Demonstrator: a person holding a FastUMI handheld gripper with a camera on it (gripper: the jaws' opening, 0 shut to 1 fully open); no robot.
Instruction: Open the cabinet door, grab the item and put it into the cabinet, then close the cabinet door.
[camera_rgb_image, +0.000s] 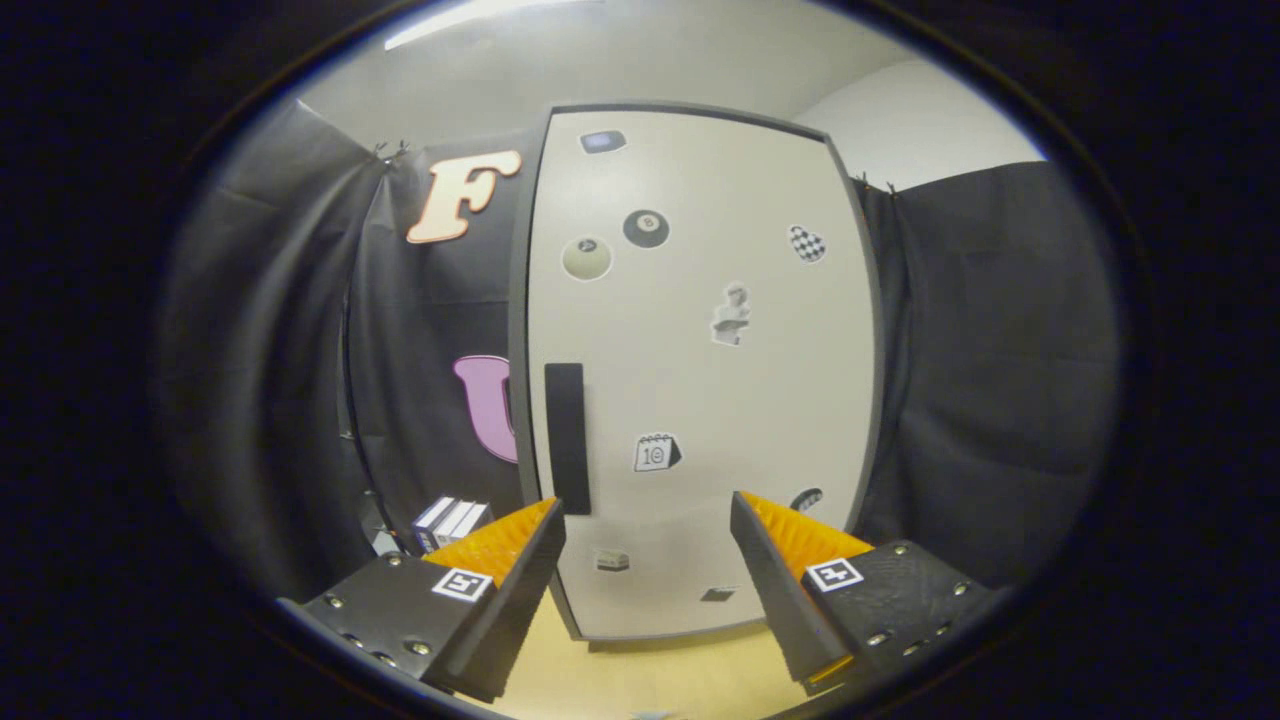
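Two fingers of the gripper (648, 515) sat spread wide, gripping nothing, facing the closed cabinet door (700, 370); item (450, 520), maybe a box, sat lower left.

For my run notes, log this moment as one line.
stage: approach | cabinet door: closed | handle: just beyond left finger, untouched | hand-held gripper: open, empty | boxed item: left of cabinet

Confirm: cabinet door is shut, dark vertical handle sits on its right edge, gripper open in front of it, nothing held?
Not quite. In the gripper view the dark vertical handle sits near the left edge of the cabinet door, not the right. The rest holds: the door is shut and the gripper is open in front of it, holding nothing.
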